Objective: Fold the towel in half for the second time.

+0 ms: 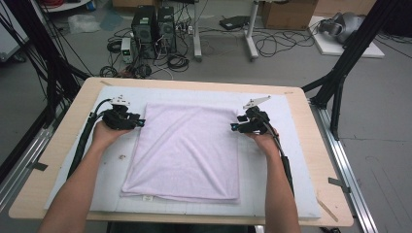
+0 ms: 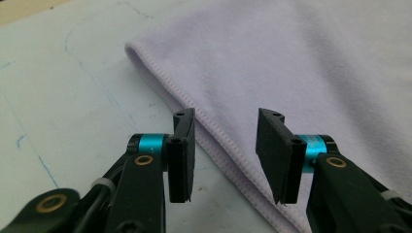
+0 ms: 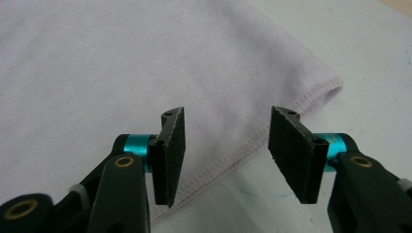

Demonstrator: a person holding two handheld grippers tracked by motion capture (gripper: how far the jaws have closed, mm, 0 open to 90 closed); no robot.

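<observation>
A pale lilac towel (image 1: pixel 187 150) lies folded flat on the white mat (image 1: pixel 289 160). My left gripper (image 1: pixel 141 123) sits at the towel's left edge near its far corner, jaws open. In the left gripper view the stitched hem (image 2: pixel 221 138) runs between the two pads of my left gripper (image 2: pixel 226 155) without touching them. My right gripper (image 1: pixel 234 127) sits at the towel's right edge near the far right corner. In the right gripper view the towel's hem (image 3: pixel 228 158) passes between the open pads of my right gripper (image 3: pixel 226 158); the rounded corner (image 3: pixel 330 87) lies beyond.
The mat covers a light wooden table (image 1: pixel 63 141). Black frame posts (image 1: pixel 340 73) stand at both far corners. Computer towers (image 1: pixel 153 26), cables and boxes lie on the floor behind the table.
</observation>
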